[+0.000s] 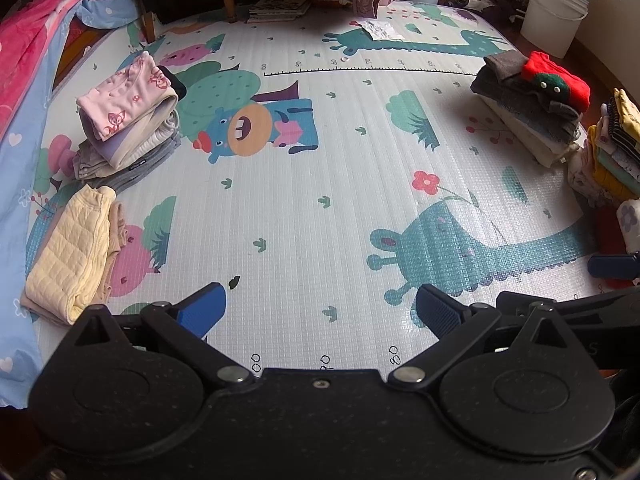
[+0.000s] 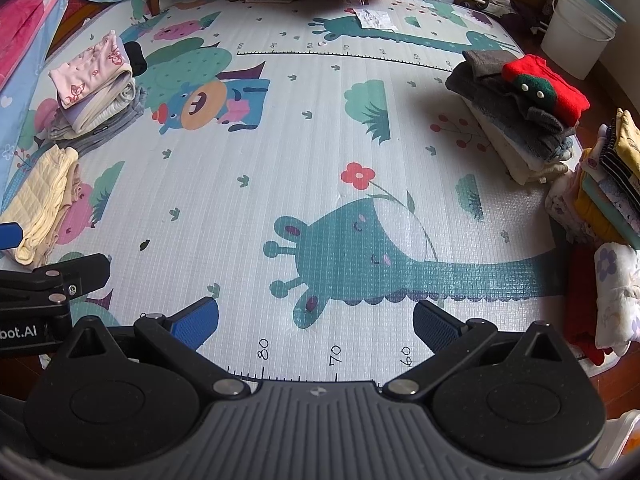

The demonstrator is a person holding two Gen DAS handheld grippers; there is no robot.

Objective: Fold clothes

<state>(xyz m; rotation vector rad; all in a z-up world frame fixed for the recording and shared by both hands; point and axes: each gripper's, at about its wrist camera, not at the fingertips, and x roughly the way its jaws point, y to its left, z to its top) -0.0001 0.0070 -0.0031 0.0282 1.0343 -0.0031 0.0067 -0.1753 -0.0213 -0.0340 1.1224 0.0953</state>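
While both my tongs hang wide open and empty, the mat centre lies bare with folded clothes only at its edges.

From my left gripper [image 1: 318, 312], jaws spread with nothing between the blue pads, and my right gripper [image 2: 316, 320] the same, side by side and tilted down at the play mat [image 1: 320, 208]; nothing lies on the printed middle. Left edge: yellow quilted garment [image 1: 70, 256] folded near my left tong, then the pink-topped stack [image 1: 128, 120] beyond it, blue-and-pink bedding [image 1: 24, 92] running along that border. Right edge: grey stack with a red garment [image 1: 556, 76] on top, then a taller mixed pile [image 2: 604, 184] leaning at the mat's rim. Far edge: crumpled paper [image 1: 376, 28], white bucket [image 1: 556, 12] off the corner.
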